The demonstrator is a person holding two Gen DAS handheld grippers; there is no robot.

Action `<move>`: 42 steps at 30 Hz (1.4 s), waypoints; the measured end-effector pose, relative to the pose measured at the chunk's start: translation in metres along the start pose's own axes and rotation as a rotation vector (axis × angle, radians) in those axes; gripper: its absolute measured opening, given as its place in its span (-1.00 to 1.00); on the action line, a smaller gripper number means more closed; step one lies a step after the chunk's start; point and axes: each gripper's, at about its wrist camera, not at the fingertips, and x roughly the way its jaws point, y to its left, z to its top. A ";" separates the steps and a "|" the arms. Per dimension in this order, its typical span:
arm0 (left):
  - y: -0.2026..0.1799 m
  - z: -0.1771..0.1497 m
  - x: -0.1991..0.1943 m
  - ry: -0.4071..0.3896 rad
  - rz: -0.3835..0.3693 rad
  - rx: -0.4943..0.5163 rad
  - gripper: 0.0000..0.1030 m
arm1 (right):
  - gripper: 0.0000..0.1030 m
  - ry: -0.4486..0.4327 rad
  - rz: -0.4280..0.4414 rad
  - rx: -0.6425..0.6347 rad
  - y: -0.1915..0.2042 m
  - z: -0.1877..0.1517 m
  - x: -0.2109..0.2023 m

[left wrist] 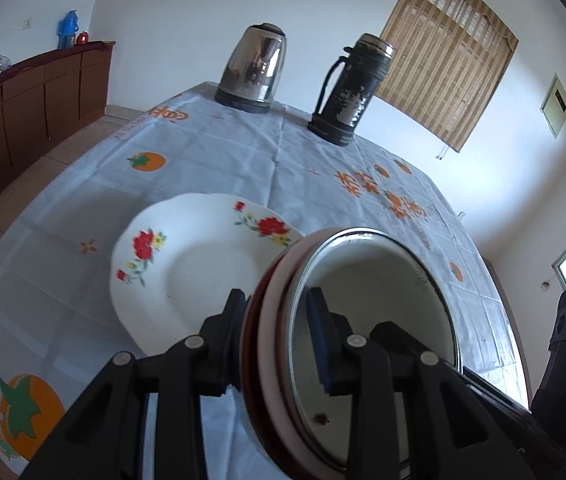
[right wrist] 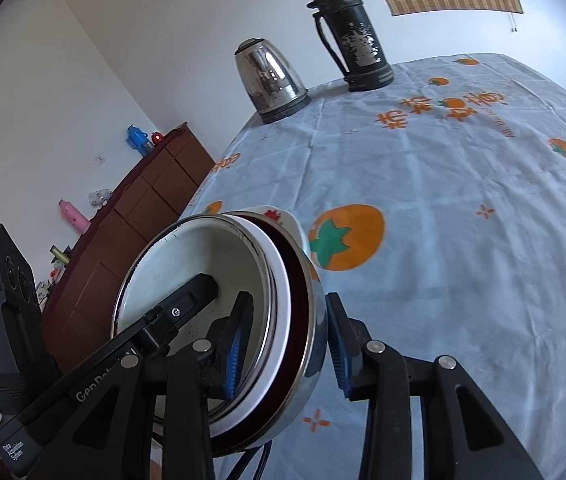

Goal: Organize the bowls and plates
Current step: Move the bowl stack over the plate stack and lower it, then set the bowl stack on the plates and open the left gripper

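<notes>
White floral plate [left wrist: 187, 264] lies left on the table [left wrist: 243, 152]. Your left tool [left wrist: 279, 336] and right tool [right wrist: 283, 340] each clamp opposite rims of the nested bowls [left wrist: 367, 320], held tilted above the cloth. If either grip slackens, the stack could slip and strike the plate.

A white plate [left wrist: 203, 264] is lying on the tabletop [left wrist: 211, 160] just beside the stacked bowls [left wrist: 363, 320], blocking the near stretch on that side. A kettle [left wrist: 253, 70] and a flask [left wrist: 347, 92] are standing side by side at the far edge, barring a pass there. Between them and the plate the cloth is lying bare, and in the right wrist view the wide stretch towards the far right corner is staying open to a gripper.
</notes>
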 end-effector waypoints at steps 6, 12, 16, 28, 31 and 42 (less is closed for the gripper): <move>0.019 0.016 0.004 -0.012 0.029 -0.017 -0.41 | -0.24 0.020 0.029 -0.017 0.017 0.009 0.022; 0.036 0.036 0.012 -0.019 0.049 -0.025 -0.41 | -0.24 0.030 0.048 -0.025 0.033 0.022 0.043; 0.047 0.046 0.022 -0.006 0.054 -0.039 -0.41 | -0.24 0.038 0.051 -0.024 0.039 0.030 0.058; 0.058 0.056 0.058 0.056 0.062 -0.038 -0.43 | -0.25 0.069 0.026 -0.001 0.033 0.040 0.094; 0.062 0.055 0.065 0.069 0.064 -0.041 -0.43 | -0.25 0.073 0.013 -0.015 0.033 0.040 0.100; 0.059 0.048 0.052 -0.095 0.256 0.077 0.29 | 0.15 -0.047 0.035 -0.079 0.030 0.038 0.098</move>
